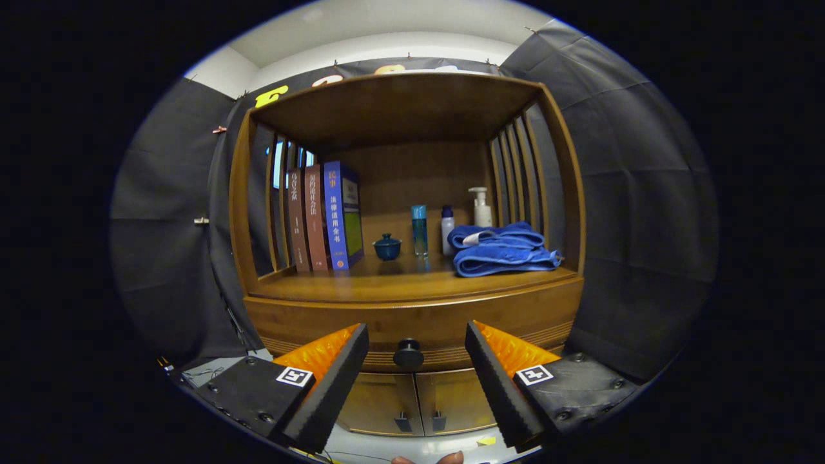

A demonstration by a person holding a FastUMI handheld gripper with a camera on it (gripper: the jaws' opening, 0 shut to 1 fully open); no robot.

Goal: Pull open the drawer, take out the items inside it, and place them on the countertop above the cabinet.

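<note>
A wooden cabinet stands ahead, its drawer (322,319) shut beneath the countertop (387,283). The drawer's round dark knob (408,353) sits just beyond my fingertips, centred in the gap between them. My gripper (417,338) is open, with nothing held; its fingers (335,380) flank the knob without touching it. The drawer's contents are hidden.
On the countertop stand three books (322,216) at the left, a small blue lidded cup (387,247), a blue bottle (419,230), a white bottle (447,230), a pump bottle (481,206) and folded blue towels (499,250) at the right. Two small doors (416,403) lie below the drawer.
</note>
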